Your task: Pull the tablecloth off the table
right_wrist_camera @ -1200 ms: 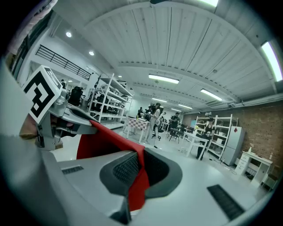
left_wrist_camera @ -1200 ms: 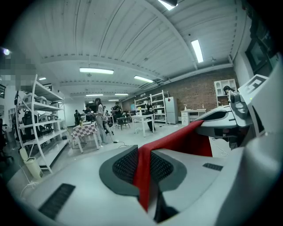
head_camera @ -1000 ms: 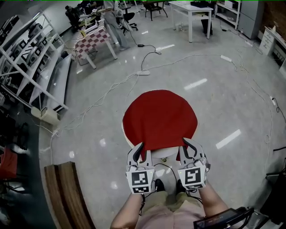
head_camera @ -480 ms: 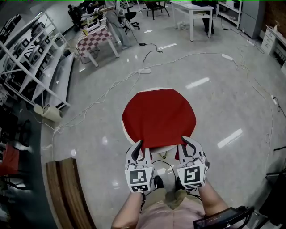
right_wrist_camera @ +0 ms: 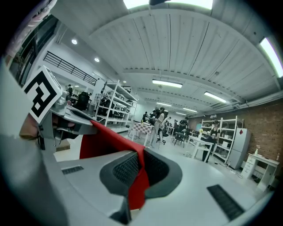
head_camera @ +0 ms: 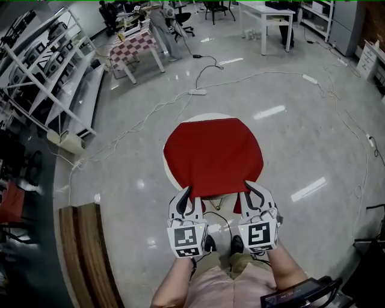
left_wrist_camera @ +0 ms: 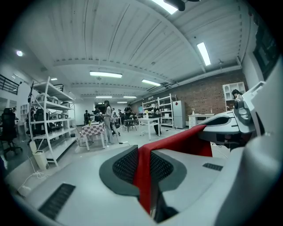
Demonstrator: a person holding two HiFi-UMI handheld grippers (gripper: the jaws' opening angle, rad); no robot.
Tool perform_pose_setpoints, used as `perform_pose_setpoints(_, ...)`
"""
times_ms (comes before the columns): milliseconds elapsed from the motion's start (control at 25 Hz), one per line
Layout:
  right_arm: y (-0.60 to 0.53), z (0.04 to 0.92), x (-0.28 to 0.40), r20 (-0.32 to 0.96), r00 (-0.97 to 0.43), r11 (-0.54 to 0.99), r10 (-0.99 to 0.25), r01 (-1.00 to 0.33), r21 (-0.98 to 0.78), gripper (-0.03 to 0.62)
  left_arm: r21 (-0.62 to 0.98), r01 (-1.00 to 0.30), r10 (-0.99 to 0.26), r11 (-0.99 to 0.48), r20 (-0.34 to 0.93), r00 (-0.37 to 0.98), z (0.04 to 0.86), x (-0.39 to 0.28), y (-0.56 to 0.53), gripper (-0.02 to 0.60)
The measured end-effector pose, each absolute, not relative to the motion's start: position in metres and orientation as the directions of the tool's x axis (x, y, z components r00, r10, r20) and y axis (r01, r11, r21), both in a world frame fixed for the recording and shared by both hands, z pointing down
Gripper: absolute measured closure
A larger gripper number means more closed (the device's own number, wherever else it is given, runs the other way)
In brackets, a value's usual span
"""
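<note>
A red tablecloth (head_camera: 214,155) covers most of a small round white table (head_camera: 170,174). Its near edge is lifted off the table and stretched between my two grippers. My left gripper (head_camera: 186,198) is shut on the cloth's near left corner, and the red tablecloth (left_wrist_camera: 142,170) shows pinched between its dark pads. My right gripper (head_camera: 249,191) is shut on the near right corner, with the red tablecloth (right_wrist_camera: 138,174) held between its pads. The table's white rim shows bare at the left and far side.
A wooden bench (head_camera: 87,252) stands on the floor at my left. White cables (head_camera: 156,108) trail over the floor beyond the table. Metal shelving (head_camera: 42,72) lines the left wall. A table with a checkered cloth (head_camera: 133,47) and a white table (head_camera: 267,15) stand far off.
Both grippers have drawn the cloth's near edge toward me. The far side of the cloth has slid off the rim, baring more white table at the back.
</note>
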State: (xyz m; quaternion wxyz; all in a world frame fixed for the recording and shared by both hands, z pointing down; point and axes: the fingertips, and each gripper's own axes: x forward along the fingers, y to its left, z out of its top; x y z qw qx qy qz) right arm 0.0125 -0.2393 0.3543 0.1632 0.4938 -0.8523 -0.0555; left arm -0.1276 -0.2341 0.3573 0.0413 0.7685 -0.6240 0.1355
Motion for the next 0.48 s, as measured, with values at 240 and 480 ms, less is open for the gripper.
perform_pose_setpoints(240, -0.234, 0.349, 0.007, 0.219, -0.459, 0.504, -0.861, -0.824, 0.259, 0.566, -0.099, -0.970, -0.949, -0.220, 0.254, 0.189, 0.350, -0.132, -0.227, 0.518)
perform_pose_setpoints(480, -0.217, 0.349, -0.004, 0.215, -0.436, 0.482, -0.874, -0.837, 0.259, 0.568, -0.094, -0.967, -0.945, -0.236, 0.253, 0.206, 0.349, -0.144, -0.212, 0.518)
